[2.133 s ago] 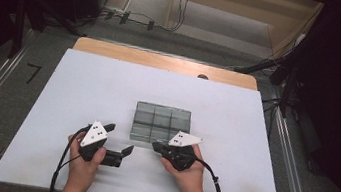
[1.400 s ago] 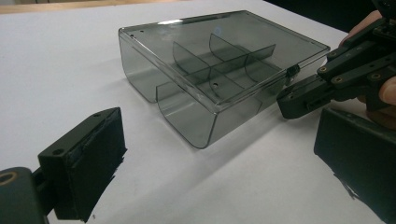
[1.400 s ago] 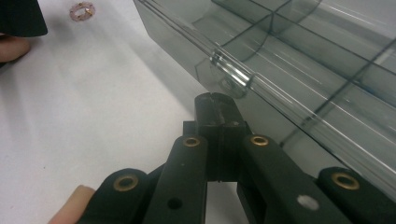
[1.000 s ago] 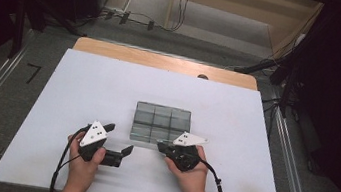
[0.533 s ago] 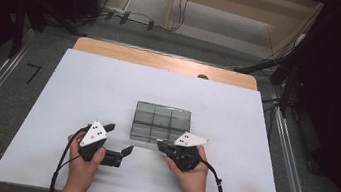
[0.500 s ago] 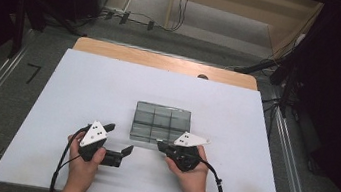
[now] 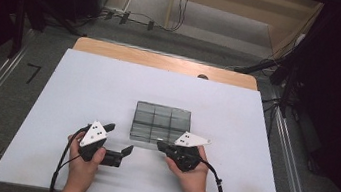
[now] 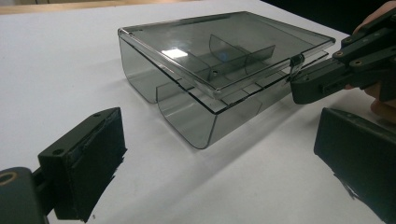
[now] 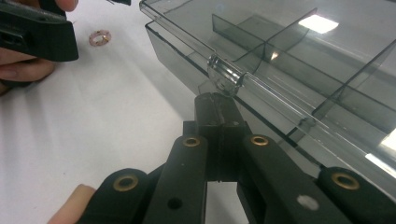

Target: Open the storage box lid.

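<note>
Nothing has shifted: both hands stay put. Nearest, the left gripper (image 7: pixel 119 143) rests with jaws apart, idle. The right gripper (image 9: pixel 217 103), jaws together, noses under the latch (image 9: pixel 225 75), probably to unclip the smoky box (image 7: pixel 161 123) mid-table.

Clear box (image 9: pixel 299 60) cut off by right gripper view's top and right edges; small ring (image 9: pixel 99 37) blurred.

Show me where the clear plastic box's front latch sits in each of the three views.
High view: too small to make out; it lies on the box front edge, by the right gripper.
Left gripper view: latch at right of centre, at the right gripper's shut tips.
Right gripper view: latch just above centre, at the shut tips.
Shared landmark: the box's inner dividers.
</note>
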Motion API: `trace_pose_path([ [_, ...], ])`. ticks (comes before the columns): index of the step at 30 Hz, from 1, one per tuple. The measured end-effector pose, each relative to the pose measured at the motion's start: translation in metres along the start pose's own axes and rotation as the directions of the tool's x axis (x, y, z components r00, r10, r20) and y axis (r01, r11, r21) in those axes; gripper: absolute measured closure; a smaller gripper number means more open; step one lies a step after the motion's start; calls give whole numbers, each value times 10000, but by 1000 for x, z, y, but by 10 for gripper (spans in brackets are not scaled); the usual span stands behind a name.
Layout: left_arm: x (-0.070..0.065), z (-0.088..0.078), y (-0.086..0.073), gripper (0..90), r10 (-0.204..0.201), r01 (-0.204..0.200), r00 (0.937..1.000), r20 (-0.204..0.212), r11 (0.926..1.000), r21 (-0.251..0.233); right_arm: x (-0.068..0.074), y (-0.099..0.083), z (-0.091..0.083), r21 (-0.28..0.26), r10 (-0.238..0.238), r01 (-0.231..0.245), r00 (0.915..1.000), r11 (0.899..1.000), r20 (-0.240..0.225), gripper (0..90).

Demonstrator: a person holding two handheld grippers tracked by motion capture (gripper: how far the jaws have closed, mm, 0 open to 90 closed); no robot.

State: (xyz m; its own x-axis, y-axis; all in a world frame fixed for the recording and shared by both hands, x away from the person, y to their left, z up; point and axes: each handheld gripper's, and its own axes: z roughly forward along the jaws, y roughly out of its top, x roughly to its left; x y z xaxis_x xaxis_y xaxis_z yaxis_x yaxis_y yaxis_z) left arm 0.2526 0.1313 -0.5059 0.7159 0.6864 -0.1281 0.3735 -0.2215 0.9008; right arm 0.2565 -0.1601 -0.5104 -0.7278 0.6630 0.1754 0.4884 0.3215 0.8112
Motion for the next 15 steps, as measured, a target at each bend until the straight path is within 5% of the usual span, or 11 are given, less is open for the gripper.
trace_pose_path([
  [15, -1, 1, 1, 35, 46, -43, 9997, -230, 9999, 155, -3, 7, -7, -426, -12, 14, 10000, 9991, 40, 885],
])
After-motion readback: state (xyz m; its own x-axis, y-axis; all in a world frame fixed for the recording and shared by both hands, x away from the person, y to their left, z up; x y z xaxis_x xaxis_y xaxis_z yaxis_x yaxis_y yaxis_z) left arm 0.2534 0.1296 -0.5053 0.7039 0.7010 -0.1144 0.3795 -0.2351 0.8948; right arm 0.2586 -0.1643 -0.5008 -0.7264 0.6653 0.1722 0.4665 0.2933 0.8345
